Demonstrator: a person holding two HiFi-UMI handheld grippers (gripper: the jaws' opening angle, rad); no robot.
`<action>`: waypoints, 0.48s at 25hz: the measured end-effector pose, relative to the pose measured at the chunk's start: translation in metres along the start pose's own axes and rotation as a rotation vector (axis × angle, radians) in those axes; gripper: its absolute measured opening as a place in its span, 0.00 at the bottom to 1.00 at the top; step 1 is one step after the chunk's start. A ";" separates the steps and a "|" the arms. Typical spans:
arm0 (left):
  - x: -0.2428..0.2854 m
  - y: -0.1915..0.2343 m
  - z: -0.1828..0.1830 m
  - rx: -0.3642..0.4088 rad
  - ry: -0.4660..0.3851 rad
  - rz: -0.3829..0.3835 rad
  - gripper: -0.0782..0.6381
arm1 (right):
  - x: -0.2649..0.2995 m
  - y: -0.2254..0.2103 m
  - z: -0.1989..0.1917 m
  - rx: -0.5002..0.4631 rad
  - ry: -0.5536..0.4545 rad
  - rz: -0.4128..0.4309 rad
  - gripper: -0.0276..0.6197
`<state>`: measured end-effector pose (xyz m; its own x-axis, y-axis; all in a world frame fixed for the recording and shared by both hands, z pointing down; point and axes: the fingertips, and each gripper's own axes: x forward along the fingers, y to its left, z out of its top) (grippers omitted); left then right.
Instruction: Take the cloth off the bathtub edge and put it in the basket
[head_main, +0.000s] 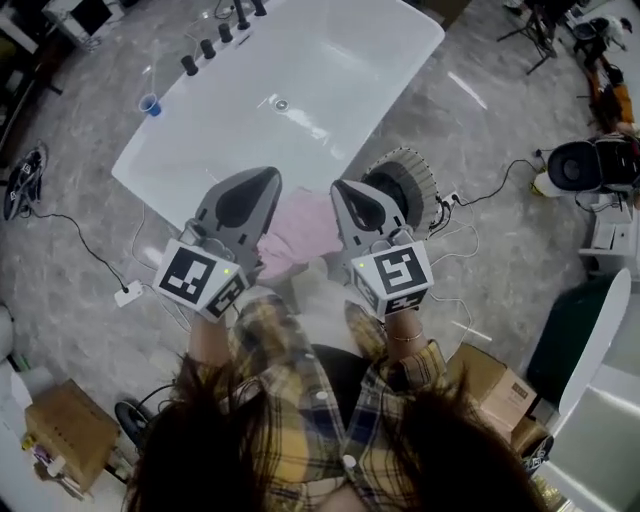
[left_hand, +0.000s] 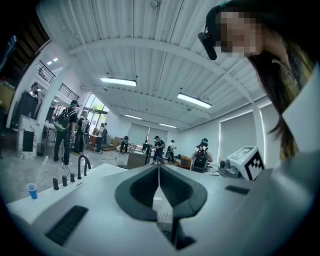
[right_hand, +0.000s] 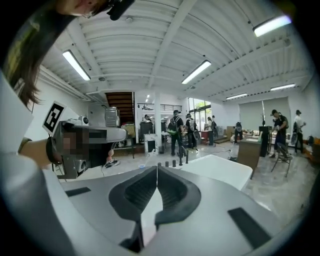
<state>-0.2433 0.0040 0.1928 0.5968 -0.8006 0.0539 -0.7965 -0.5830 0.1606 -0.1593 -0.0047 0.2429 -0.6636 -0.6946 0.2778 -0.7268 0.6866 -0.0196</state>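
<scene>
Hair (head_main: 190, 450) and plaid sleeves (head_main: 285, 370) fill the bottom of the head view, and both tongs reach forward from them. Pink cloth (head_main: 300, 235) lies bunched at the near edge of the tub (head_main: 330, 60), between the two tongs and partly hidden under them. Left tongs (head_main: 264, 183) are closed, the jaws meeting with nothing between them. Right tongs (head_main: 343, 190) are closed and empty as well. Neither grips the cloth, and their tips stand beyond it, over the rim.

Basket (head_main: 420, 170) stands on the floor just right of the tub's near corner, close to the cloth, with its near side covered by the right tongs. Only a short stretch of rim and floor separates cloth from basket.

On the tub's far left rim stand a blue cup (head_main: 150, 104) and a row of dark taps (head_main: 215, 38), and a drain (head_main: 281, 104) sits in the basin. Cables (head_main: 80, 240) and a power strip (head_main: 128, 294) lie on the floor to the left. More cables trail past the basket on the right. Boxes (head_main: 65, 430) sit at both lower corners.
</scene>
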 end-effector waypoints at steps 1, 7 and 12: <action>0.003 0.003 -0.002 -0.005 -0.001 0.028 0.14 | 0.005 -0.004 -0.001 -0.009 0.004 0.030 0.07; 0.017 0.016 -0.013 -0.024 -0.003 0.157 0.14 | 0.032 -0.018 -0.006 -0.047 0.032 0.167 0.07; 0.018 0.021 -0.025 -0.039 0.012 0.221 0.14 | 0.045 -0.020 -0.012 -0.050 0.050 0.233 0.07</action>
<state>-0.2467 -0.0192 0.2215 0.4099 -0.9062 0.1041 -0.9037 -0.3880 0.1811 -0.1727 -0.0474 0.2676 -0.8019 -0.5057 0.3181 -0.5447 0.8376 -0.0416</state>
